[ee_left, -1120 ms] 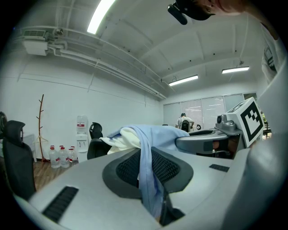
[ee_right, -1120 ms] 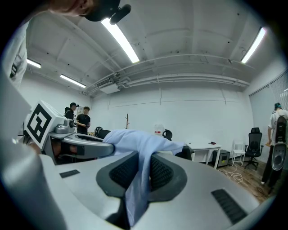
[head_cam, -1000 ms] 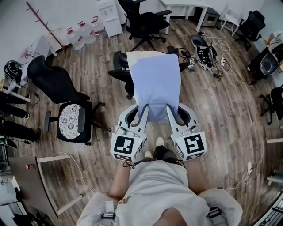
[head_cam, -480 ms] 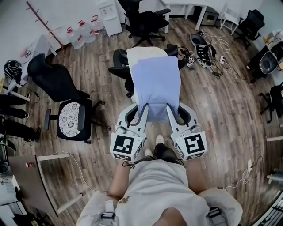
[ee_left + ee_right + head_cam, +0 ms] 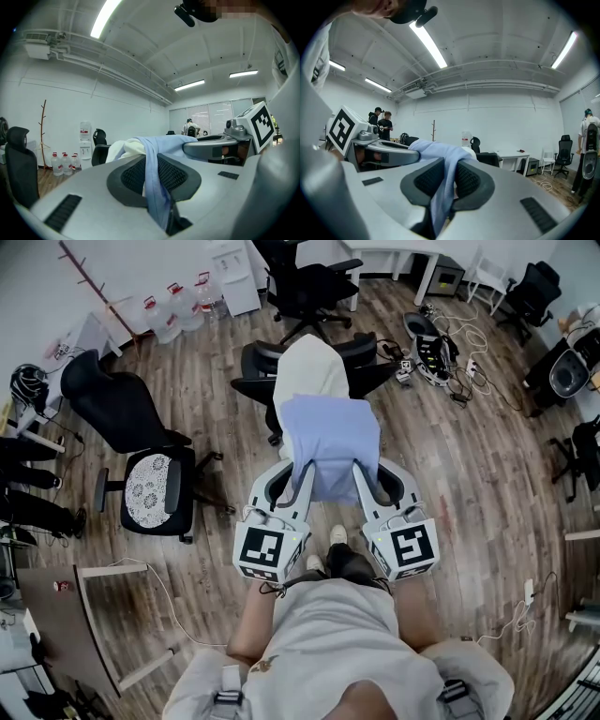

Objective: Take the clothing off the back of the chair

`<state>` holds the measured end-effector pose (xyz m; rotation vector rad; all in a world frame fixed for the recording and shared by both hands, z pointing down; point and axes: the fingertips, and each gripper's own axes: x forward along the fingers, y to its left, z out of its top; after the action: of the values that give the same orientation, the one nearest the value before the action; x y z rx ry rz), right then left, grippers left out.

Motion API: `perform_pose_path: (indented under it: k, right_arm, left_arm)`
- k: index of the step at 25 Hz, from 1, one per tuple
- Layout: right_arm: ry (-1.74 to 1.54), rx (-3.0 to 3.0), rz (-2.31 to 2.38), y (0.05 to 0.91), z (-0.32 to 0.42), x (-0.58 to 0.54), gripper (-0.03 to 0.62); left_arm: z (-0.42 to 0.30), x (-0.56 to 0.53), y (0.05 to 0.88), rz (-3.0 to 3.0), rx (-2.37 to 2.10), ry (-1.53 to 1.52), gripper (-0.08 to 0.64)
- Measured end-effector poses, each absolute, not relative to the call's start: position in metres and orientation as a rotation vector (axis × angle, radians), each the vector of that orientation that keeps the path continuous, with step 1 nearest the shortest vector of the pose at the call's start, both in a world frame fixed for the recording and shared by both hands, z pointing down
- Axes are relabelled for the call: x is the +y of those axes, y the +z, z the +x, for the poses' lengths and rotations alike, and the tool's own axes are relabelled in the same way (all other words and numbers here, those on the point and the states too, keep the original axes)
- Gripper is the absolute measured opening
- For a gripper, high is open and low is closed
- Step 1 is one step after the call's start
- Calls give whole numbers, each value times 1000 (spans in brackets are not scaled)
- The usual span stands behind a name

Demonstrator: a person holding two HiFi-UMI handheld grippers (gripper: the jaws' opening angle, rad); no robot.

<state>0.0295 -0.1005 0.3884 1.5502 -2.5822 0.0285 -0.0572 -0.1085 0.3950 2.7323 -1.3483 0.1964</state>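
Note:
A light blue garment (image 5: 330, 442) with a cream inner side (image 5: 309, 371) stretches from the black office chair (image 5: 258, 371) towards me. Its far end still lies over the chair's back. My left gripper (image 5: 302, 472) is shut on the near left corner, and my right gripper (image 5: 361, 472) is shut on the near right corner. In the left gripper view the blue cloth (image 5: 157, 187) runs pinched between the black ribbed pads of the left gripper (image 5: 155, 166). The right gripper view shows the same cloth (image 5: 440, 192) clamped in the right gripper (image 5: 446, 174).
A black chair with a patterned seat cushion (image 5: 150, 498) stands to the left, and another black chair (image 5: 305, 287) behind. Water bottles (image 5: 173, 315) line the far wall. Cables and a device (image 5: 436, 352) lie on the wood floor at the right. A white table frame (image 5: 103, 615) is near left.
The garment has been drawn towards me. Its cream far end, earlier spread wide over the chair back, has bunched narrow, and more of the black chair shows. Both grips are unchanged.

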Motion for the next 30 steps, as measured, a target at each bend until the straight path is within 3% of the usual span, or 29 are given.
perform_pose_path:
  k: [30]
  right_arm:
    - [-39, -2633, 1504, 368, 26, -61, 65]
  left_arm:
    - [-59, -67, 377, 2741, -1379, 178, 72]
